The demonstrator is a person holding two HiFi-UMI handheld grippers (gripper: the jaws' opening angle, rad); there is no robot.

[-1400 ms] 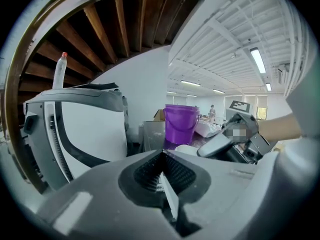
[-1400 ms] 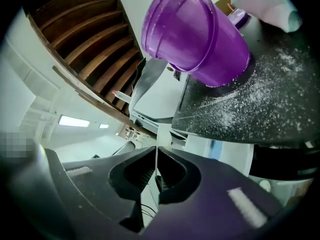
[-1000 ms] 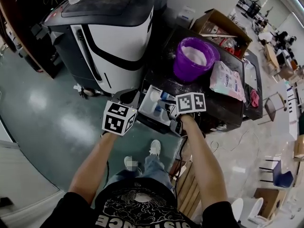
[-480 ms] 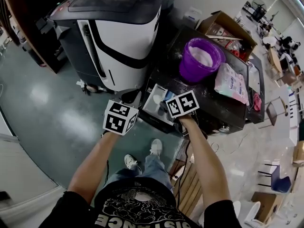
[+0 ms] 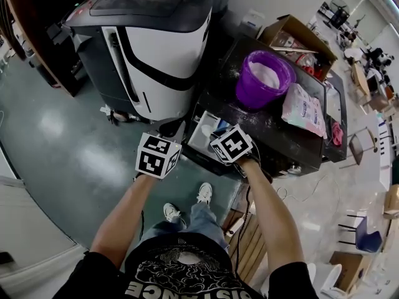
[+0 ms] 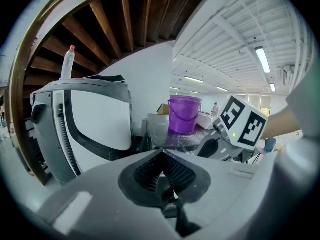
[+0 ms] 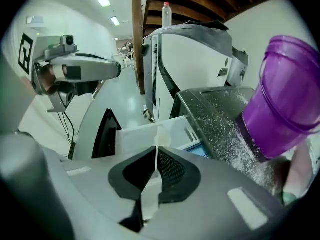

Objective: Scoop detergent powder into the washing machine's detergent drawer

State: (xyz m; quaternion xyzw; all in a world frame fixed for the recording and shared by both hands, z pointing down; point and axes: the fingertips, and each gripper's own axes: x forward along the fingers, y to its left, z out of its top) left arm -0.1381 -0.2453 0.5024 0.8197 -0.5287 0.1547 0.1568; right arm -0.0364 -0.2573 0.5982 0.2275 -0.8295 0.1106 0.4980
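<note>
**Head view:** the right hand-held gripper [image 5: 229, 144] hangs over the pulled-out detergent drawer [image 5: 201, 132], probably to tip powder in. The purple bucket [image 5: 265, 76] stands beyond it on the table [image 5: 269, 128].

**Left gripper view:** the left hand-held gripper [image 6: 161, 160] is closed on nothing, idle beside the right 1.

**Right gripper view:** the jaws pinch a thin white scoop handle [image 7: 157, 135], with the drawer just ahead.

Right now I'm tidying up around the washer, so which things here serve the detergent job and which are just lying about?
In the job:
- round purple plastic bucket of white powder
- open white detergent drawer
- thin white scoop, shut between the fingers of the right gripper

Lying about:
- pink-and-white plastic bag
- brown cardboard box
- clear plastic bottle on the grey-and-white machine
</note>
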